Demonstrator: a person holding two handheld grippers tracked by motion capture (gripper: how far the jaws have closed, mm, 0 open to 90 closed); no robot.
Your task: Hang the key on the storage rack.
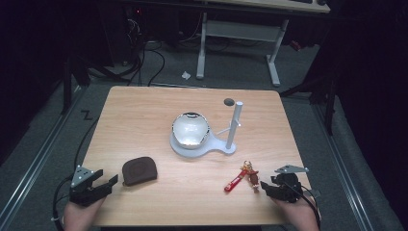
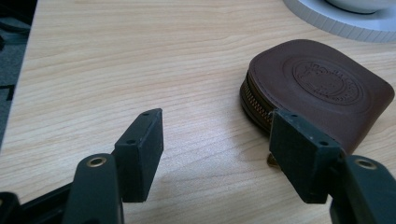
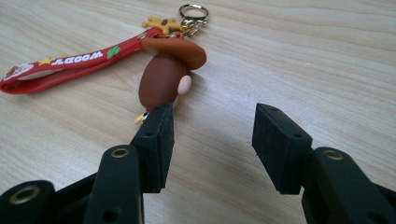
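Right now my right gripper (image 3: 212,140) sits near the desk's (image 1: 144,110) near right corner, jaws spread wide and empty, the cowboy keychain (image 3: 163,77) lying just beyond one pad. My left gripper (image 2: 217,149), at the near left corner, gapes beside the brown pouch (image 2: 317,88).

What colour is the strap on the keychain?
Red strap with white lettering, on the keychain; clearest in the right gripper view.
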